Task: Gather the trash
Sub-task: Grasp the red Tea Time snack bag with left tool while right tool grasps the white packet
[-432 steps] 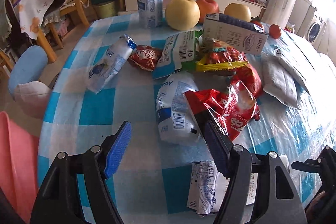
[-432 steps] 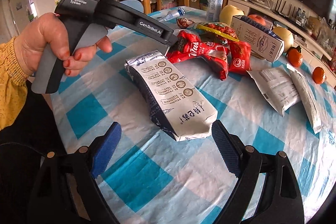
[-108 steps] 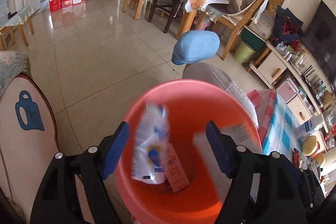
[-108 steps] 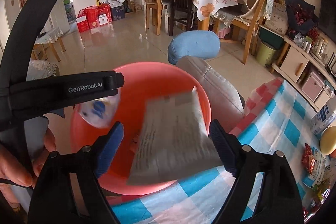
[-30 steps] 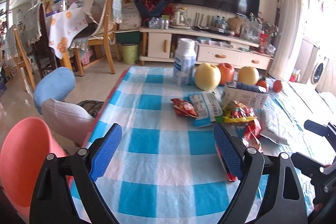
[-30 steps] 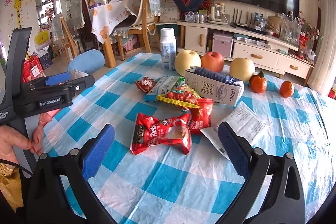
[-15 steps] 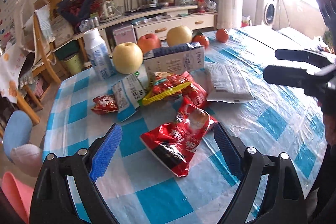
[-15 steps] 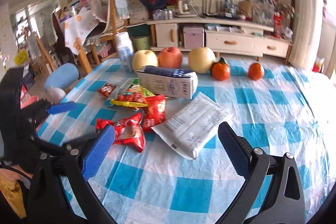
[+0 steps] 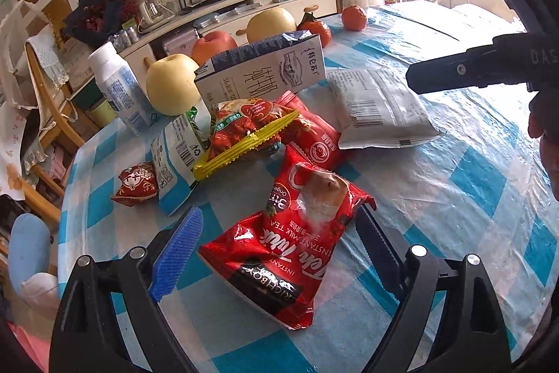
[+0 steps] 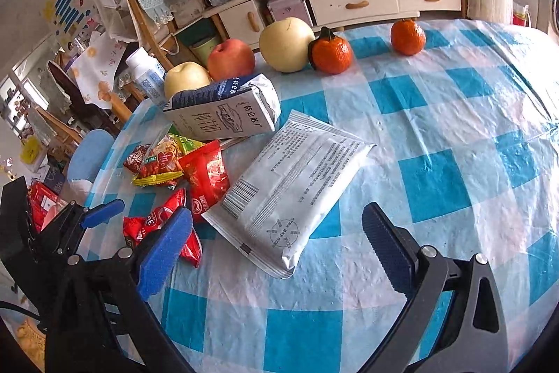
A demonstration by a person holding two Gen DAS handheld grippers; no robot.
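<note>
The surface (image 10: 436,114) wears blue-and-white checks. A red milk tea packet (image 9: 290,254) carries white lettering. The flat pouch (image 10: 297,191) is white with dark print.

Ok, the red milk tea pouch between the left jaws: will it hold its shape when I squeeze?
Probably not: the red milk tea pouch looks crumpled and flat, so likely floppy and light. Its glossy film may slip between the left gripper pads. It lies flat, so it shouldn't roll.

Both tongs swung from the bucket back over the table's remaining wrappers (image 9: 286,254)
</note>
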